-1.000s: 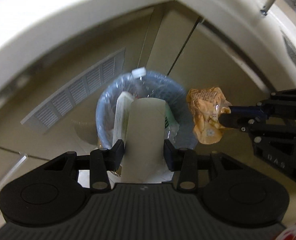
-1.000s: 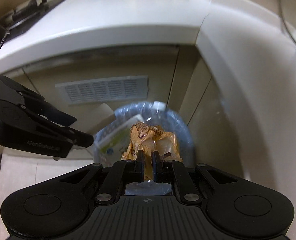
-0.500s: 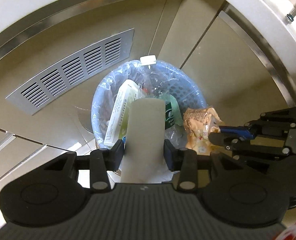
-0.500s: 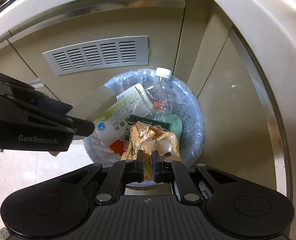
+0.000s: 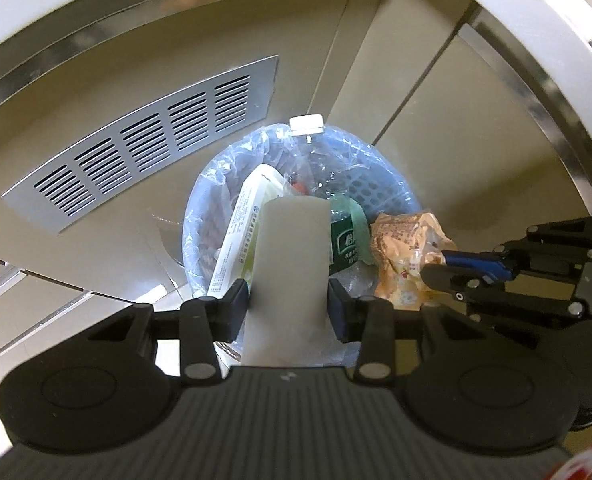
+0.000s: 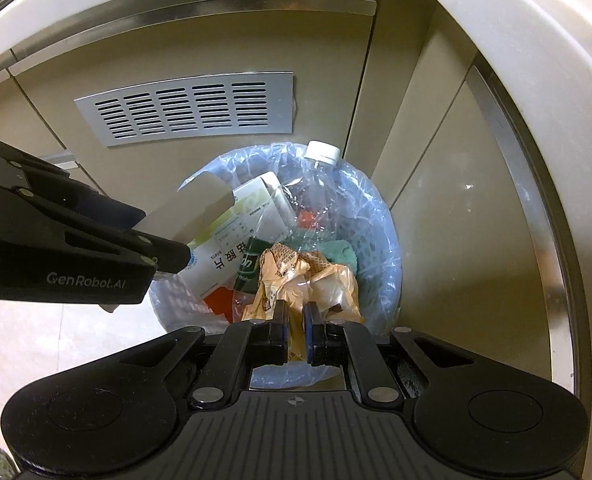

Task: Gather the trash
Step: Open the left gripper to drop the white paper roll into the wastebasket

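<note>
1. Left tool [image 5: 287, 306] grips a cardboard tube [image 5: 291, 256], frame centre, over the lined bin [image 5: 199, 216].
2. Right tool [image 6: 294, 322] is clamped on a crumpled orange wrapper [image 6: 316, 280], lower centre, above the bin.

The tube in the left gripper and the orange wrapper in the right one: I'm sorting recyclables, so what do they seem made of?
The tube looks like matte grey-beige cardboard: dull, no glare, a stiff rolled edge. It may be an empty paper roll core.

The orange wrapper looks like thin glossy plastic film: sharp crumples, shiny highlights, partly see-through patches, printed pattern. A paper lining cannot be ruled out.
</note>
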Demonstrator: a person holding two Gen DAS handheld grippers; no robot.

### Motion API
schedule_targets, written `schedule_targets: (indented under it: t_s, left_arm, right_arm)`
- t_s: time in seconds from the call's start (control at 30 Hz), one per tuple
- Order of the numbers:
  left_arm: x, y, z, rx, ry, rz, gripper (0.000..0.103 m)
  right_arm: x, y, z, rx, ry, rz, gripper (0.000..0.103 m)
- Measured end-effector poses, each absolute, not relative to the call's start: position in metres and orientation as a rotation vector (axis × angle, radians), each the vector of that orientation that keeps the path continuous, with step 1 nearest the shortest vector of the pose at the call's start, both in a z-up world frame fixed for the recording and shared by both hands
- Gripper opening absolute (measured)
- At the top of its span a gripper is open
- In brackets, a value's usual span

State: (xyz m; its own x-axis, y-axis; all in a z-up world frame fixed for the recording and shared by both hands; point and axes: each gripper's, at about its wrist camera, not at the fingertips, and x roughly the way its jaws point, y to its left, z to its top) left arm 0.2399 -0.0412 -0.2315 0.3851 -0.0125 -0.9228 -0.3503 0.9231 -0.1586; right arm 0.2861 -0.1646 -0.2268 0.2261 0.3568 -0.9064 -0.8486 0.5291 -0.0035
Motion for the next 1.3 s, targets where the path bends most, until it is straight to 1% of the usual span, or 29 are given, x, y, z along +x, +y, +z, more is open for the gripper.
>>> schedule_targets:
  t_s: [0.23, 0.6, 0.63, 0.67, 0.7, 0.73, 1.3]
  left_arm:
    - [0.245, -0.037, -0.242, -0.375, 1.139, 0.214, 0.039]
    - [0.261, -0.032, -0.264, -0.407, 1.111, 0.199, 0.039]
    - [0.261, -0.032, -0.266, -0.415, 1.103, 0.195, 0.039]
    - [0.262, -0.031, -0.267, -0.421, 1.096, 0.195, 0.046]
    - [0.262, -0.031, -0.268, -0.422, 1.095, 0.203, 0.051]
    - [0.261, -0.031, -0.268, -0.425, 1.092, 0.202, 0.052]
    - [0.235, -0.024, -0.252, -0.408, 1.075, 0.244, 0.052]
  right_arm:
    - [0.289, -0.161, -0.230, -0.597, 0.980, 0.900, 0.008]
    - [0.297, -0.153, -0.239, -0.635, 0.970, 0.902, 0.008]
    - [0.298, -0.153, -0.240, -0.636, 0.972, 0.901, 0.008]
    - [0.298, -0.153, -0.240, -0.636, 0.973, 0.900, 0.008]
    - [0.299, -0.152, -0.241, -0.636, 0.975, 0.898, 0.008]
    - [0.300, -0.153, -0.242, -0.637, 0.978, 0.896, 0.008]
    - [0.299, -0.151, -0.243, -0.662, 0.978, 0.897, 0.008]
